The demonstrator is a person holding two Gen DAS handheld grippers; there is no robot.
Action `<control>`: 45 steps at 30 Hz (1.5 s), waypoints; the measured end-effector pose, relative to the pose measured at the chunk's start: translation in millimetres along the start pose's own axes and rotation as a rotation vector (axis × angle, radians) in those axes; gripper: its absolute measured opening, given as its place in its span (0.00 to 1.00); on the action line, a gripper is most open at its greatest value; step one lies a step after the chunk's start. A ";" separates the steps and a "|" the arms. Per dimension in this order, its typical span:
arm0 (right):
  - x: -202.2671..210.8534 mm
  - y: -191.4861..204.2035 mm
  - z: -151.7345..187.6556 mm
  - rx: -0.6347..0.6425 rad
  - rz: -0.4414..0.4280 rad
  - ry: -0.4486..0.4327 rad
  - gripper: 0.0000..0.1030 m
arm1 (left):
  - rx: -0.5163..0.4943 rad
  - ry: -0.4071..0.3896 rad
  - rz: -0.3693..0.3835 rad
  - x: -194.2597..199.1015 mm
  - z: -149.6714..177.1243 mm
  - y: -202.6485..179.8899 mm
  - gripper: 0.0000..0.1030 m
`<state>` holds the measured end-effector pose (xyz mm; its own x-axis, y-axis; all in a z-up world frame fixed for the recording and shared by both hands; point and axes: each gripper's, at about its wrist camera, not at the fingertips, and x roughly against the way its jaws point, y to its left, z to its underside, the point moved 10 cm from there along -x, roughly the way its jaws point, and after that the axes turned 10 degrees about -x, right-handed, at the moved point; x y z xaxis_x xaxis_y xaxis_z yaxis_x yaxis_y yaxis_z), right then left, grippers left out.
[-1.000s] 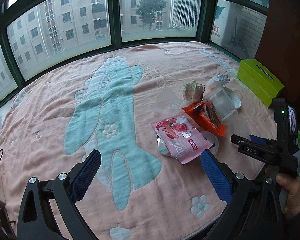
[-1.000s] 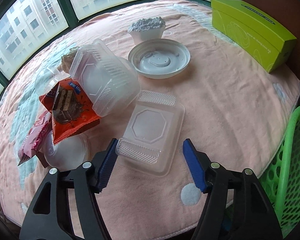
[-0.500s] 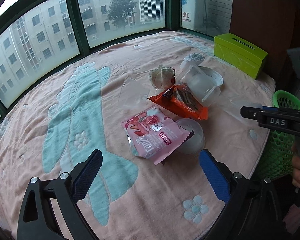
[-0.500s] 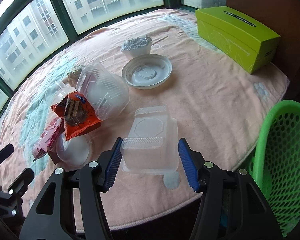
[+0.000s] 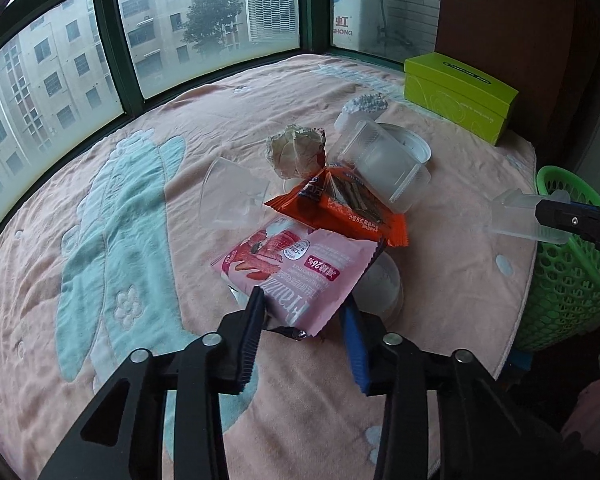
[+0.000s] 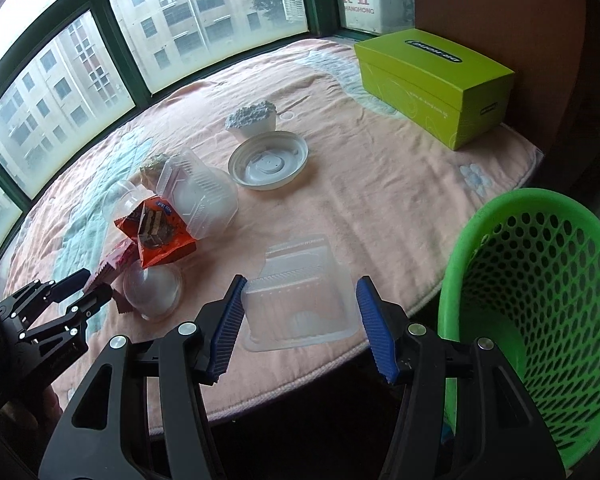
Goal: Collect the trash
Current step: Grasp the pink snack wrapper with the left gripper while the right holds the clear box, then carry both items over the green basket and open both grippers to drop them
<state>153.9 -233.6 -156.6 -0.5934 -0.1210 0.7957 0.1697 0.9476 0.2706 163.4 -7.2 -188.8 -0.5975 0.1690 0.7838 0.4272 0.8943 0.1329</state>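
Note:
My right gripper (image 6: 300, 326) is shut on a clear plastic clamshell box (image 6: 300, 300) and holds it above the table's near edge, left of the green mesh basket (image 6: 540, 304). From the left wrist view the box (image 5: 520, 216) hangs in front of the basket (image 5: 568, 264). My left gripper (image 5: 304, 332) has closed around the near edge of a pink snack wrapper (image 5: 300, 268), which lies over a clear dome lid (image 5: 380, 284). An orange wafer wrapper (image 5: 340, 208) lies just behind it.
On the pink cloth also lie a second clear clamshell (image 6: 200, 196), a white round lid (image 6: 268, 160), a white cup of grey crumbs (image 6: 252, 118), a crumpled paper ball (image 5: 296, 148) and a clear cup (image 5: 232, 196). A green tissue box (image 6: 432, 80) stands at back right.
My right gripper closed on the clamshell box, lifted it and carried it right toward the basket. My left gripper moved in and narrowed around the pink wrapper's edge.

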 end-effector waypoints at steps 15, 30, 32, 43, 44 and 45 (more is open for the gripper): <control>35.1 -21.4 0.4 -0.035 -0.009 -0.063 0.55 | 0.086 -0.068 0.067 50.5 -5.6 11.4 0.03; 79.9 -88.1 -7.9 -0.134 0.063 -0.156 0.55 | 0.041 -0.216 0.109 133.6 -53.9 -11.3 0.03; 82.8 -100.4 -7.7 -0.150 0.084 -0.161 0.55 | 0.017 -0.241 0.134 140.1 -68.7 -24.2 0.03; 100.0 -157.6 5.4 -0.224 0.170 -0.170 0.55 | -0.119 -0.303 0.349 138.7 -141.1 -139.6 0.03; 101.4 -162.2 6.8 -0.232 0.175 -0.171 0.55 | -0.133 -0.302 0.374 136.9 -145.5 -151.6 0.03; 102.3 -166.3 8.3 -0.239 0.178 -0.168 0.55 | -0.143 -0.298 0.394 134.2 -150.2 -162.0 0.03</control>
<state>58.5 -401.1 -124.7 -0.6558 0.1096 0.7469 0.4501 0.8511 0.2703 115.9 -191.6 -14.1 -0.5312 0.6114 0.5865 0.7351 0.6768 -0.0397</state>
